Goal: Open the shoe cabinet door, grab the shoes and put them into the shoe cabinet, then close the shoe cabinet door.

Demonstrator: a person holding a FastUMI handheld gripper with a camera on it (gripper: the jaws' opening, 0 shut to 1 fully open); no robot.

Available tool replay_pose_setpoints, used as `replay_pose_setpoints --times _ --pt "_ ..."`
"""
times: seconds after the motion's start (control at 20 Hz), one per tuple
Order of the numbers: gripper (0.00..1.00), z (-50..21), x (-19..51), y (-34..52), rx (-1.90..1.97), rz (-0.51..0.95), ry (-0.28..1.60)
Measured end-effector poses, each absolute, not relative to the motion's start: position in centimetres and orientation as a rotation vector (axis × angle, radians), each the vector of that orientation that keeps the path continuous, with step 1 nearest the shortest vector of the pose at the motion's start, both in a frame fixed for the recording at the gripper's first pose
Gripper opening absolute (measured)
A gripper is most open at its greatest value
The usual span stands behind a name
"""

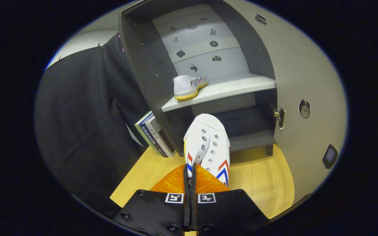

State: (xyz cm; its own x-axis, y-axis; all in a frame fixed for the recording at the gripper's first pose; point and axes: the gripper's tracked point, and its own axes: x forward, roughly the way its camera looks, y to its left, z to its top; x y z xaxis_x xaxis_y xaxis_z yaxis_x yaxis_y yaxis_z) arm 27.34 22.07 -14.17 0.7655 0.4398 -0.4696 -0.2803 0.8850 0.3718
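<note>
Two shoes seen. Shoe 1 (187,86), white w/ yellow sole, sits on cabinet's middle shelf (228,89), near shelf's left front edge, heel toward camera. Shoe 2 (208,146), white w/ red/blue chevrons, held up in front of cabinet (149,75), toe pointing at the dark compartment below the shelf. Tool (191,177) clenched on shoe 2's heel end, orange fingers (172,182) pressed together either side of it. Cabinet door (304,82) swung open to cabinet's right, latch at its edge. Books (153,134) lean just left of cabinet base, on wooden desk (264,183).
</note>
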Motion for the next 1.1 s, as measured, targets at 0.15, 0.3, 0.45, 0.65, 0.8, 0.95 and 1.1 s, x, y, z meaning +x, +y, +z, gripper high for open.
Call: replay_pose_setpoints --times 0.15,0.3,0.45,0.65,0.8,0.95,1.1 --pt "0.01 -10.7 29.8 21.4 0.273 0.389 0.498" --pt "0.01 -8.4 33.5 21.2 0.267 0.369 0.433" --pt "0.01 -6.7 37.0 20.3 0.2 0.338 0.393" --pt "0.01 -5.1 42.4 20.1 0.136 0.306 0.352" --pt "0.01 -4.8 46.5 20.2 0.081 0.286 0.346" --pt "0.01 -4.8 50.0 20.3 0.066 0.262 0.354" --pt "0.01 -5.6 53.2 20.0 0.071 0.224 0.374"
